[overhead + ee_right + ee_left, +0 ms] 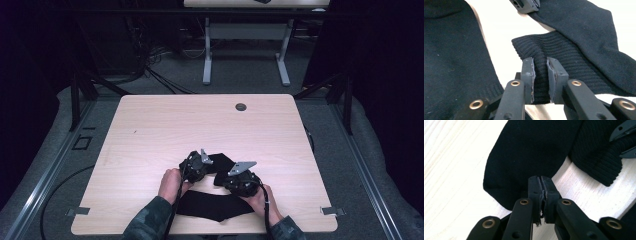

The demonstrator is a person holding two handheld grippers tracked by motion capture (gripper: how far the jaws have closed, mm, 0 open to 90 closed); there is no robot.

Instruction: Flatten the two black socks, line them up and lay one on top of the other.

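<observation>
Two black socks are lying at the lower middle of the high view: one sock [212, 206] is sitting flat by the near table [150, 130] edge; just beyond it the right gripper [540, 75] is pinching the ribbed cuff of the other sock [584, 50]. Farther up, the left gripper [541, 195] is pressing its jaws together on that sock's thin toe edge.

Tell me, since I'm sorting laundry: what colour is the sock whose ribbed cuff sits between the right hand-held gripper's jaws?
Black, the sock shows best in the right gripper view.
</observation>
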